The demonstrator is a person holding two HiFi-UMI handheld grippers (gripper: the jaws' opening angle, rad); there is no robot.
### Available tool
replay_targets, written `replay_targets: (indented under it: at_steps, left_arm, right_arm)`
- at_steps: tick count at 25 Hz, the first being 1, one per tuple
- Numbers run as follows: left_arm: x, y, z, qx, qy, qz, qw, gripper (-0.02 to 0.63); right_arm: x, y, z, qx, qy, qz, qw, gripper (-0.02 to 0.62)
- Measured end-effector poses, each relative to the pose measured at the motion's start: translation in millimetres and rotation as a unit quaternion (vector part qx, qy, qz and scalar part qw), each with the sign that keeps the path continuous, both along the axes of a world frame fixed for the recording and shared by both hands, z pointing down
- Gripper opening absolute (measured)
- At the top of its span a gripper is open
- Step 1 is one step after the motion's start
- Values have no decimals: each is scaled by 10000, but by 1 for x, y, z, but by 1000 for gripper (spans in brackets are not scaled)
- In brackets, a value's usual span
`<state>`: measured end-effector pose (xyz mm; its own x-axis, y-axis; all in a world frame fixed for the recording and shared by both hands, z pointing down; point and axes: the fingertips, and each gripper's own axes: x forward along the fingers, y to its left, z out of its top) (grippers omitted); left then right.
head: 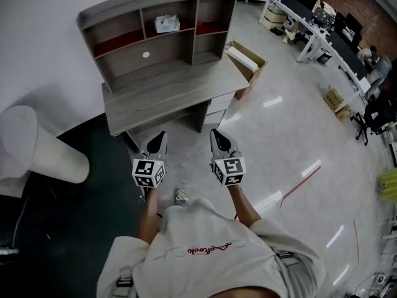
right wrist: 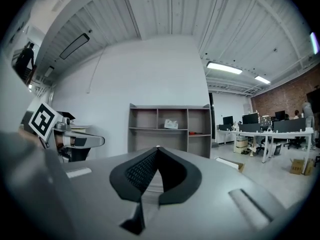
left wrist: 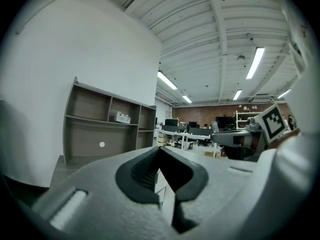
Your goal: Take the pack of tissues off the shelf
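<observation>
one tissue pack [head: 167, 23], two closed tongs [head: 163, 134] [head: 213, 131]

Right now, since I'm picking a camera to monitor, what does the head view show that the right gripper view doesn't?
Head view only: the person's shirt and the white cylinder. Right gripper view only: the ceiling light. Both: the shelf, the pack of tissues in its upper middle compartment, the cardboard box, the left gripper and the right gripper.
</observation>
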<state>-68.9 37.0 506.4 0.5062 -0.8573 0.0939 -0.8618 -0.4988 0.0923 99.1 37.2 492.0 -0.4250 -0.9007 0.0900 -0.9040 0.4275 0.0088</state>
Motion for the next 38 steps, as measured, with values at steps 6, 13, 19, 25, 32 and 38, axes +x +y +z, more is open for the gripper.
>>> replay_targets:
  at_steps: [6, 13, 19, 25, 32, 38]
  left_arm:
    - [-32, -62, -6, 30, 87, 63, 9999, -2]
    - [-43, -96, 1, 73, 160, 216, 9996, -2]
    - [-42, -108, 14, -50, 123, 306, 9994, -2]
    - [-42, -130, 23, -115, 77, 280, 9995, -2]
    - [-51, -183, 29, -163, 12, 163, 9997, -2]
    - [-43, -245, 22, -126, -46, 157, 9998, -2]
  right_arm:
    - [-29, -58, -4, -13, 107, 83, 9999, 8]
    - [-45, -92, 4, -26, 201, 176, 9996, 8]
    - [-48, -101, 15, -119, 174, 222, 9995, 8]
    - [-47, -129, 27, -182, 160, 202, 9995, 8]
    - [-57, -184, 34, -204, 72, 90, 9997, 8]
    - [-53, -249, 35, -203, 7, 52, 9998, 8]
